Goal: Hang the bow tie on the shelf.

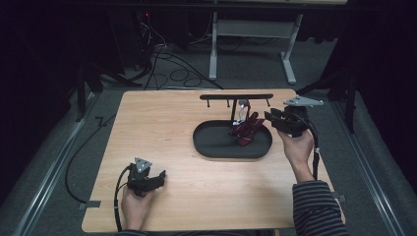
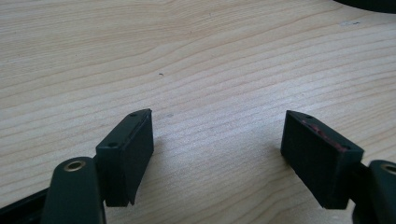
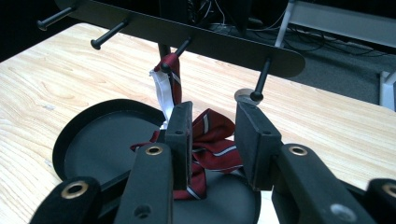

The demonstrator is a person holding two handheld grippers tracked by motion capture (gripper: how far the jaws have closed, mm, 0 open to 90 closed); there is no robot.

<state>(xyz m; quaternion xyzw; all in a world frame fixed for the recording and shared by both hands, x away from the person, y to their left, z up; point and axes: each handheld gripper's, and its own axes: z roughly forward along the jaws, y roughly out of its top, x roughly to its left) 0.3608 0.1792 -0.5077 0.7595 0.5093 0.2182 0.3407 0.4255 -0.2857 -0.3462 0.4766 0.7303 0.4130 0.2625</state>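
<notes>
Currently right gripper [image 3: 212, 140] stands partly open just before the striped tie [image 3: 210, 140], whose loop hangs on a peg of the black rack [image 3: 196, 39] while its tail lies bunched in the oval tray [image 3: 93, 140] below the jaws; pads do not appear to press the cloth; left gripper [image 2: 217, 149] rests wide open over bare table [image 2: 196, 56], nothing between its jaws. Risk, as judged: pulling back with cloth snagged on a jaw could drag the loop off its peg; a knock on the rack could tip it.
</notes>
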